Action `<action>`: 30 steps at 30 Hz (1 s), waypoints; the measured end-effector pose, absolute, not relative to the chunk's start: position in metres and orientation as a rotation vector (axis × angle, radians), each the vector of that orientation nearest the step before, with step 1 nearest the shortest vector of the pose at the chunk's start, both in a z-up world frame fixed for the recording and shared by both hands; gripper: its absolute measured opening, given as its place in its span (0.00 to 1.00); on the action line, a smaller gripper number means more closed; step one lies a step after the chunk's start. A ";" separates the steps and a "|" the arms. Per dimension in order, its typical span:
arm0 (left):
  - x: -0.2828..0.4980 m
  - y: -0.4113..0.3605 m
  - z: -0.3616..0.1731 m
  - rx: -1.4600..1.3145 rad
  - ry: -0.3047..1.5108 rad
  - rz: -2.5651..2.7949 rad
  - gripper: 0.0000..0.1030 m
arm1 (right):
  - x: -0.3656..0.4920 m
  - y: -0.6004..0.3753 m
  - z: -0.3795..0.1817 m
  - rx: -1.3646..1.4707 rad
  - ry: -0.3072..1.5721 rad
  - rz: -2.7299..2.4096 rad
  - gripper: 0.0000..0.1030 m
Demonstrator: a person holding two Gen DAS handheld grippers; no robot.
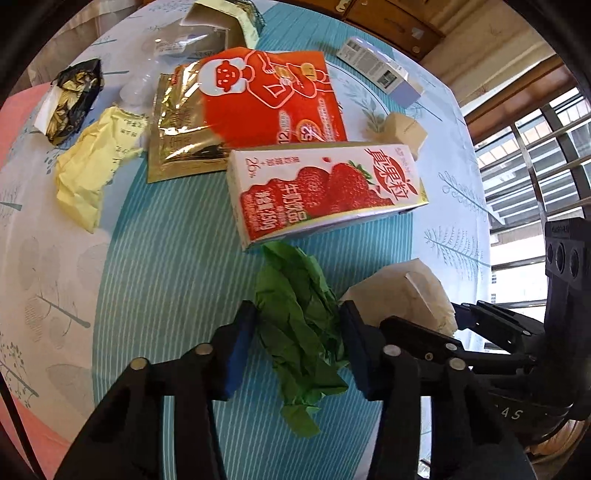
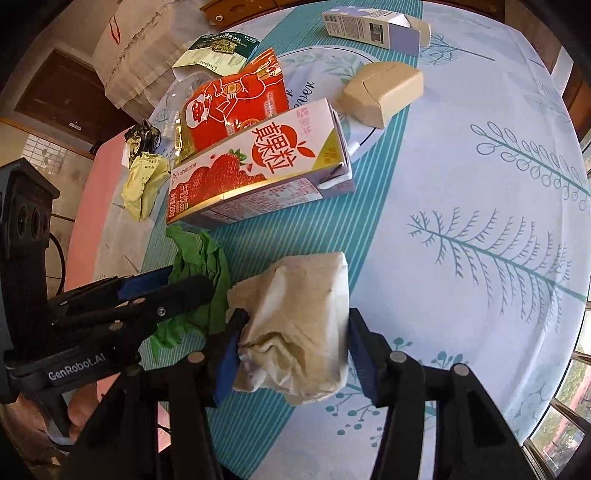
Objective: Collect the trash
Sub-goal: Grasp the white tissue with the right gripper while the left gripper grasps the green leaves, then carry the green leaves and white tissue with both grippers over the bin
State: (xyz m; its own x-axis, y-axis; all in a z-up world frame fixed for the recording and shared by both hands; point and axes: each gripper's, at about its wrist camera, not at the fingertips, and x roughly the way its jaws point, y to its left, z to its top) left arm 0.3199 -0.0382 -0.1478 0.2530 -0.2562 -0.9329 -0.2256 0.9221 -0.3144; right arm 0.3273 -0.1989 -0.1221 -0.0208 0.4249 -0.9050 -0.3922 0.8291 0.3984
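A crumpled green paper [image 1: 299, 325] lies on the table between the fingers of my left gripper [image 1: 297, 334], which is open around it; whether the pads touch it I cannot tell. It also shows in the right wrist view [image 2: 199, 258], partly under the left gripper's fingers [image 2: 166, 295]. A crumpled beige paper bag [image 2: 299, 325] lies between the fingers of my right gripper [image 2: 293, 347], which is open around it, the left pad touching it. The bag also shows in the left wrist view [image 1: 402, 291].
A strawberry milk carton [image 1: 325, 188] lies just beyond both papers. Behind it are a red snack packet [image 1: 269, 99], a gold foil pouch [image 1: 177, 125], a yellow wrapper [image 1: 92, 166], a black-gold wrapper [image 1: 70, 99], a small beige box [image 2: 384, 88] and a white-purple carton [image 2: 373, 26].
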 end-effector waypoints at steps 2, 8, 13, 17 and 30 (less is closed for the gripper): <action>0.319 -0.046 -0.145 -0.374 1.313 -0.031 0.37 | 0.323 -0.204 -0.122 0.047 1.453 0.637 0.48; 0.302 -0.057 -0.125 -0.265 1.266 -0.060 0.34 | 0.305 -0.209 -0.107 0.080 1.408 0.607 0.46; 0.276 -0.043 -0.108 -0.235 1.225 -0.059 0.34 | 0.285 -0.199 -0.087 0.072 1.354 0.588 0.46; 0.243 -0.028 -0.088 -0.189 1.177 -0.073 0.34 | 0.262 -0.191 -0.072 0.069 1.318 0.547 0.46; 0.094 0.054 -0.058 -0.159 1.034 -0.108 0.34 | 0.130 -0.141 -0.046 0.035 1.248 0.377 0.46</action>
